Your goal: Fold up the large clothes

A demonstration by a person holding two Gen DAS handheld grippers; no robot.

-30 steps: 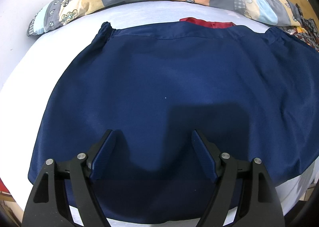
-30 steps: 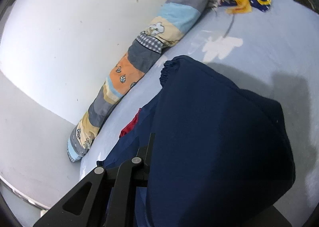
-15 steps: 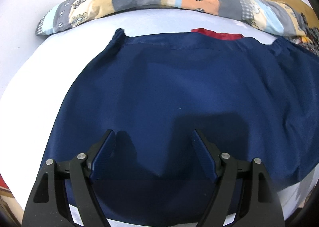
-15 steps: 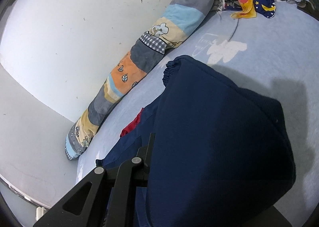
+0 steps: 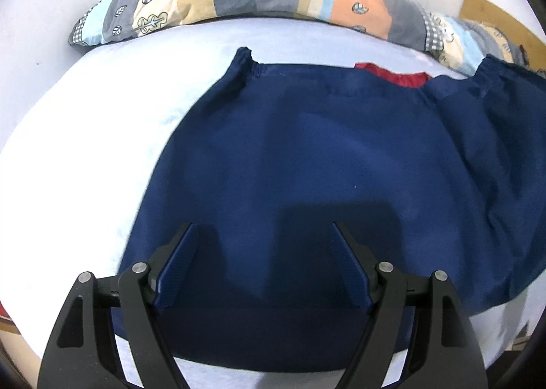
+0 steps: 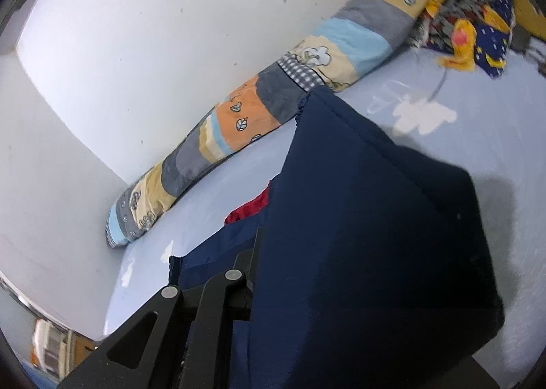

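The navy garment [image 5: 307, 167] lies on the bed [image 5: 85, 136]; its right part is now lifted higher by the right gripper [image 6: 252, 290], jaws clamped on it, starting a fold. The left gripper [image 5: 262, 266] hovers, jaws apart.

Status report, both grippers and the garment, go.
Left gripper open, hovering over navy garment. Right gripper shut on the garment's lifted side. Patchwork bolster behind, clear of the fold.
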